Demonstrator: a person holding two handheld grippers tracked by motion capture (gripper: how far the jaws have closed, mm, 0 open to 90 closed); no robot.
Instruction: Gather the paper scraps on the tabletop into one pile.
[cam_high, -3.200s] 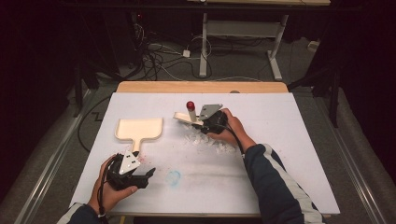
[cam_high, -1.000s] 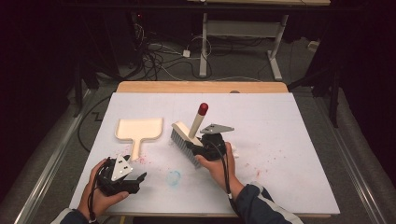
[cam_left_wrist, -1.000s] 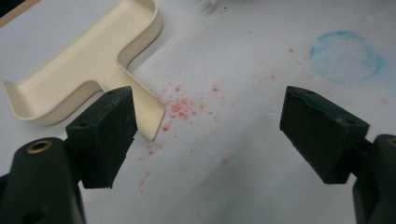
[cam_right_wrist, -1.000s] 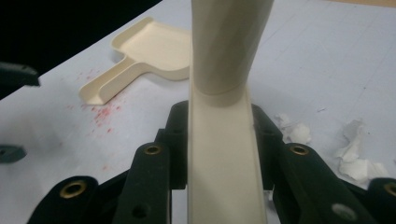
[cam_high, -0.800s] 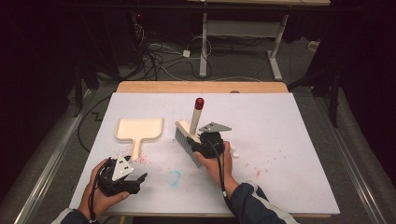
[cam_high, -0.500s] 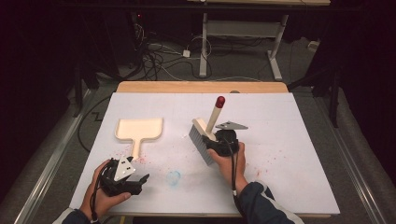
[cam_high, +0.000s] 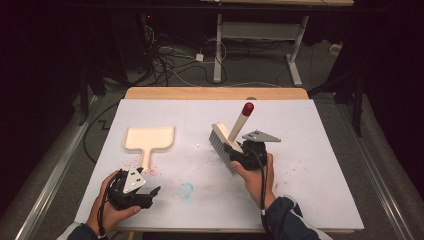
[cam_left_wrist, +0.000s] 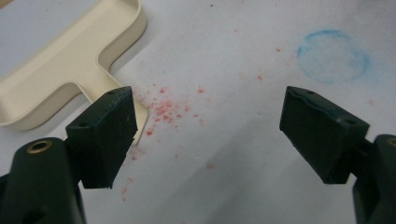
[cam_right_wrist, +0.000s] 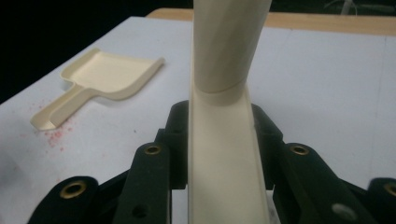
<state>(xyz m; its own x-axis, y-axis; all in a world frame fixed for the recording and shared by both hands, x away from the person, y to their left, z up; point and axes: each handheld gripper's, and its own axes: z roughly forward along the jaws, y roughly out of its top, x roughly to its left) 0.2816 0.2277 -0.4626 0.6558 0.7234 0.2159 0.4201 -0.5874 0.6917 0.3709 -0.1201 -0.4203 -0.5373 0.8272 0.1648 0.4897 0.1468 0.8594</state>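
Observation:
A cream hand brush (cam_high: 225, 136) with grey bristles and a red-tipped handle is held at the table's middle, handle slanting up and away. My right gripper (cam_high: 239, 150) is shut on the handle; in the right gripper view the cream handle (cam_right_wrist: 219, 154) is pinched between both jaws. A cream dustpan (cam_high: 149, 139) lies flat at the left, handle toward me. My left gripper (cam_high: 150, 192) rests near the front left edge, open and empty (cam_left_wrist: 224, 126). Its left jaw is beside the end of the dustpan's handle (cam_left_wrist: 70, 70). Red crumbs (cam_left_wrist: 163, 109) lie between the jaws.
The white table cover (cam_high: 320, 125) carries a faint blue ring mark (cam_high: 186, 190) in front and fine red specks (cam_high: 295, 162) to the right of the brush. A wooden strip (cam_high: 215, 93) borders the far edge. Cables and a desk frame lie on the floor beyond.
My right gripper has carried the brush to the right across the table and a little higher. The left gripper has stayed in place, open.

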